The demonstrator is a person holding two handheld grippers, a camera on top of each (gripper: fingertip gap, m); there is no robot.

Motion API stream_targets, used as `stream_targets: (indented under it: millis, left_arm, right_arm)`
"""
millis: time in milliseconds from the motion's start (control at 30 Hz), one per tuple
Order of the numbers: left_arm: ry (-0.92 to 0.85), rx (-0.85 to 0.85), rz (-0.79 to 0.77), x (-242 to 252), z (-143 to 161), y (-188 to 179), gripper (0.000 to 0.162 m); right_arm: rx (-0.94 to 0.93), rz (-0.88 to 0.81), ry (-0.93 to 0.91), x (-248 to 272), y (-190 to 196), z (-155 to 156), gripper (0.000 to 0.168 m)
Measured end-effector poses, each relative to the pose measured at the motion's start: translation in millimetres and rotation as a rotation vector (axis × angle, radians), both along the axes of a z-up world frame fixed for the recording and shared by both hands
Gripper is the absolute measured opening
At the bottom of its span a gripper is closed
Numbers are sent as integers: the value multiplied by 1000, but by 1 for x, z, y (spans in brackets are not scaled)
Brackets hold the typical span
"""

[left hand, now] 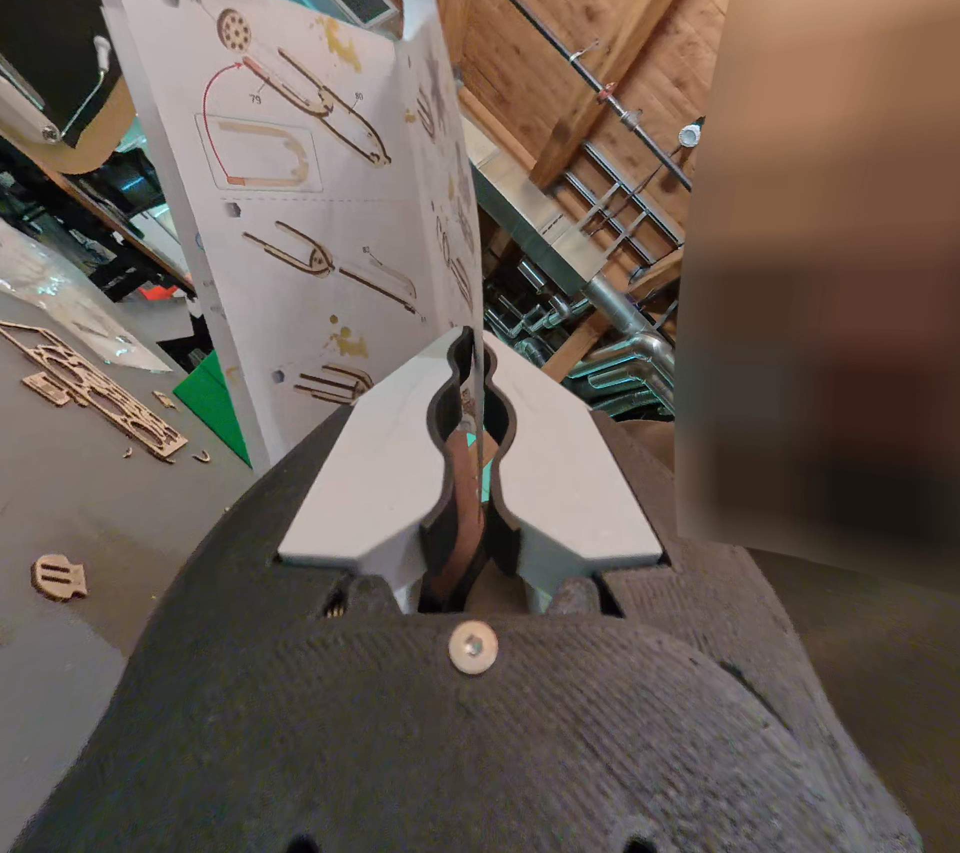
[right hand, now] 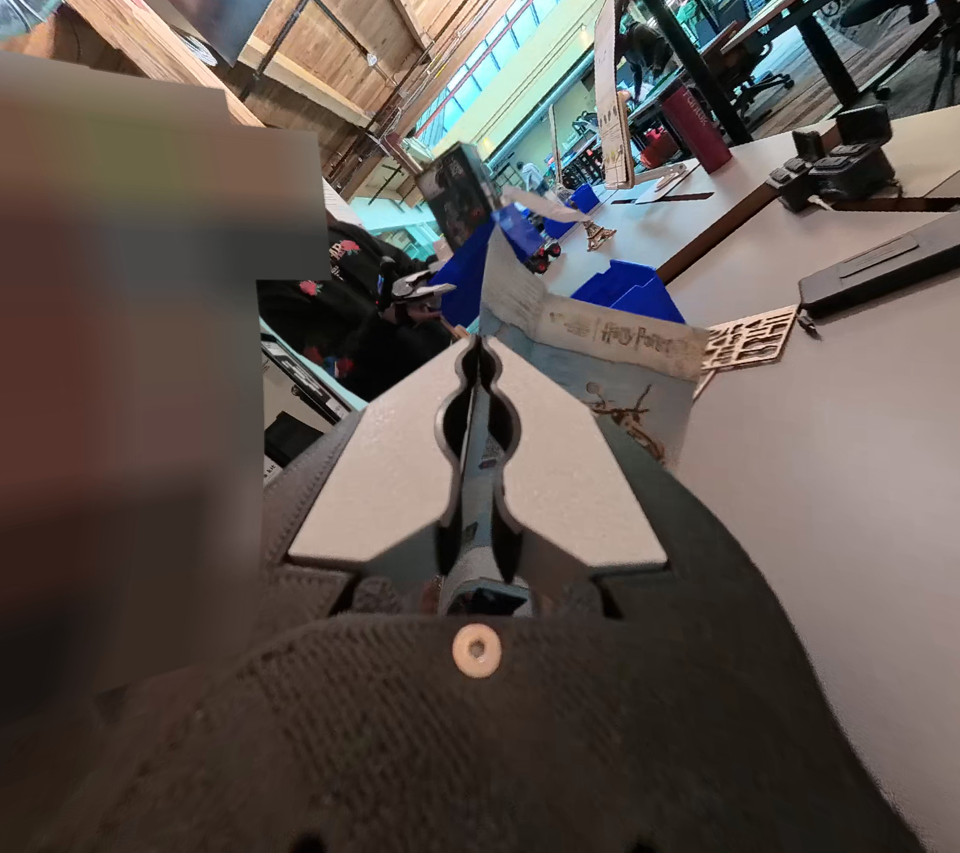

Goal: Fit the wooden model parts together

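Left claw (left hand: 470, 350): pinched narrow on the instruction booklet (left hand: 291, 184), holding its open page upright, likely so the diagrams can be read.
Right claw (right hand: 480, 350): also nipped narrow on a sheet edge, apparently the same booklet's cover (right hand: 623, 360), steadying the other side.
Wooden parts: untouched on the grey surface (left hand: 78, 506); a laser-cut sheet (left hand: 93, 386) lies far left, and a small loose piece (left hand: 57, 576) lies nearer.
Second fret (right hand: 748, 334): flat beyond the cover.
Stage: consulting steps, nothing fitted yet.
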State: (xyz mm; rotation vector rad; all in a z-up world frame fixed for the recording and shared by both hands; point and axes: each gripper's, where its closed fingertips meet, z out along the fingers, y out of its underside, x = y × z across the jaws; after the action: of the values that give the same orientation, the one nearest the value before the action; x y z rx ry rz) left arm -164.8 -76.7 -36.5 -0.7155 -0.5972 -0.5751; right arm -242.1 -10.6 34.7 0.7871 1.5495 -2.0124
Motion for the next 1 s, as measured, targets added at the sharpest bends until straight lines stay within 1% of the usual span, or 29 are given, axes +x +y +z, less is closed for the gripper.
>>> stream_targets:
  millis: [100,167,567,1000]
  left_arm:
    - [12,29,-9,3,6,-1,0]
    - [20,20,-12,5,7,2,0]
    - [16,-28,3,4,3,6,0]
    - [13,-33,-4,4,2,8,0]
  right_arm:
    - [23,-10,17,-2,1,-3,0]
    - [28,-16,20,-3,1,-3,0]
    - [24,-18,22,-3,4,-1,0]
    - [28,-22,19,-6,6,-4,0]
